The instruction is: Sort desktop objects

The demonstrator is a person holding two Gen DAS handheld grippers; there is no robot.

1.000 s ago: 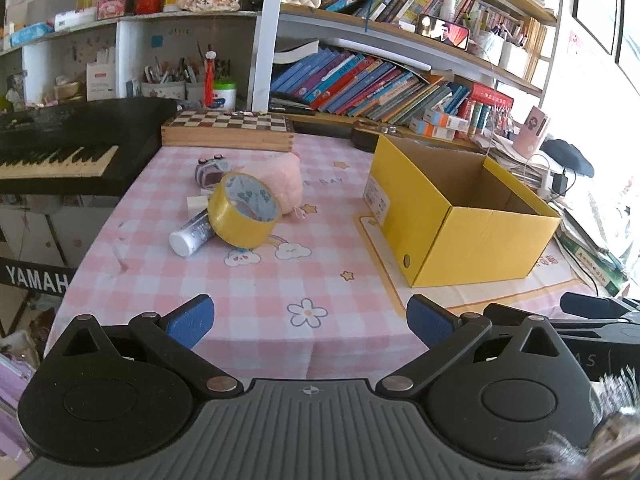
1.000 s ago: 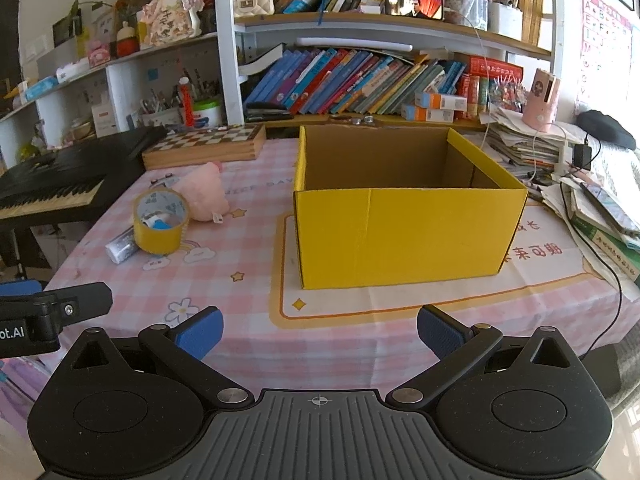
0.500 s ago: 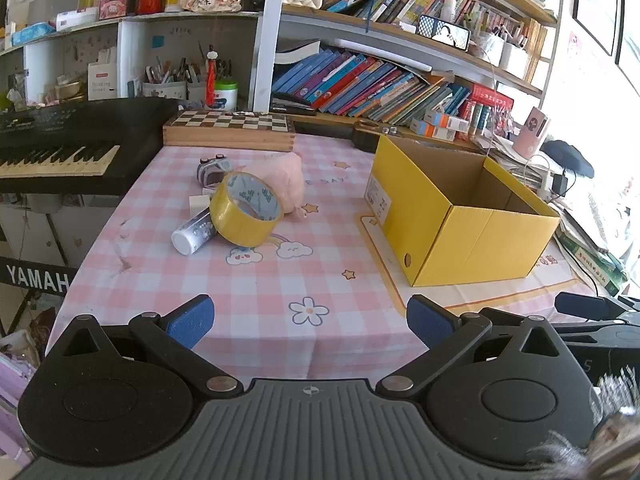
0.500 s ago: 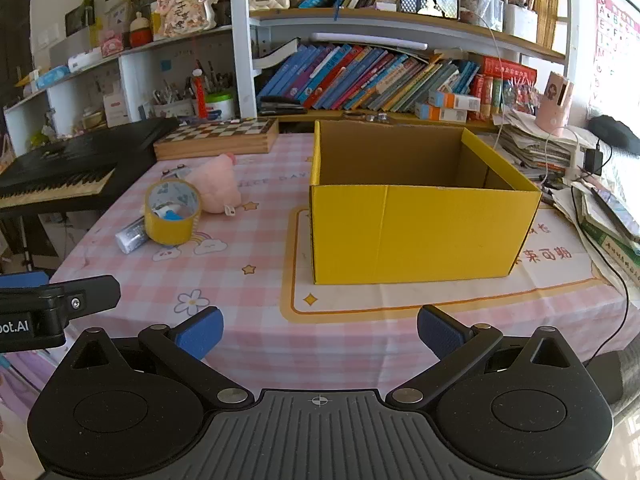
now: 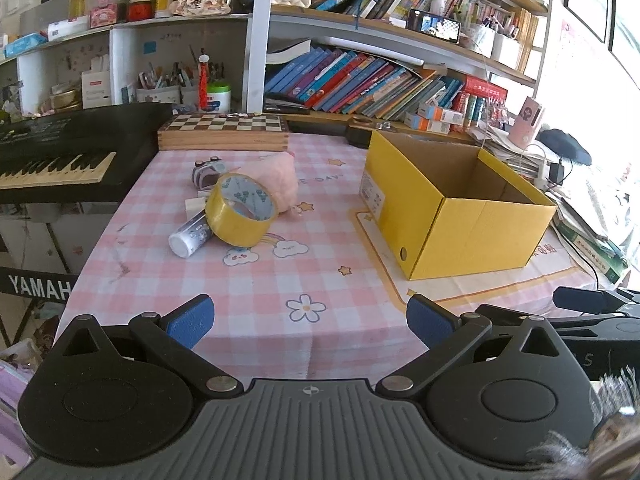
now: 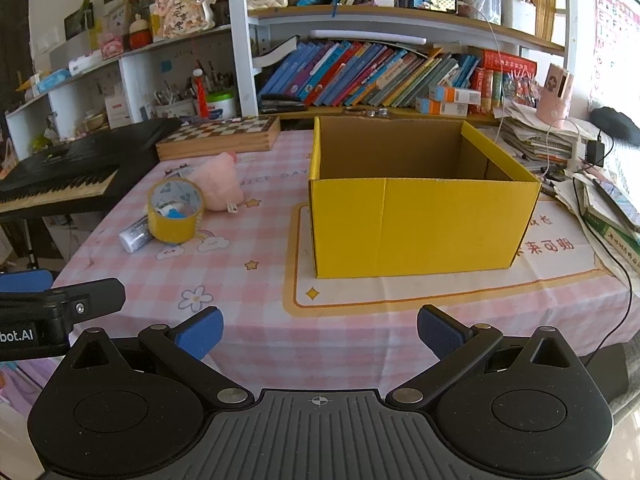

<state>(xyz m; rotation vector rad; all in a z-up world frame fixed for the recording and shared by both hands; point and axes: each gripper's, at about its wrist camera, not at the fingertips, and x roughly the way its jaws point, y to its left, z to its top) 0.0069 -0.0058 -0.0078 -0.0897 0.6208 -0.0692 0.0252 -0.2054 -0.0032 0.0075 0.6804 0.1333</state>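
Note:
A yellow tape roll [image 5: 241,210] leans on a silver-white tube [image 5: 191,234] on the pink checked tablecloth, with a pink plush toy [image 5: 276,182] and a small purple gadget [image 5: 207,172] behind it. An open, empty yellow cardboard box [image 5: 456,208] stands to the right. The tape [image 6: 174,212], the plush [image 6: 219,183] and the box [image 6: 416,224] also show in the right wrist view. My left gripper [image 5: 310,318] is open and empty at the table's near edge. My right gripper [image 6: 320,330] is open and empty in front of the box.
A wooden chessboard box [image 5: 224,131] lies at the back. A black keyboard [image 5: 60,160] stands off the left edge. Bookshelves [image 5: 380,80] rise behind the table. Papers, books and cables [image 6: 592,192] pile up at the right.
Both grippers have shifted slightly, so the view has drawn a little closer to the table. No object has moved and both grippers stay open.

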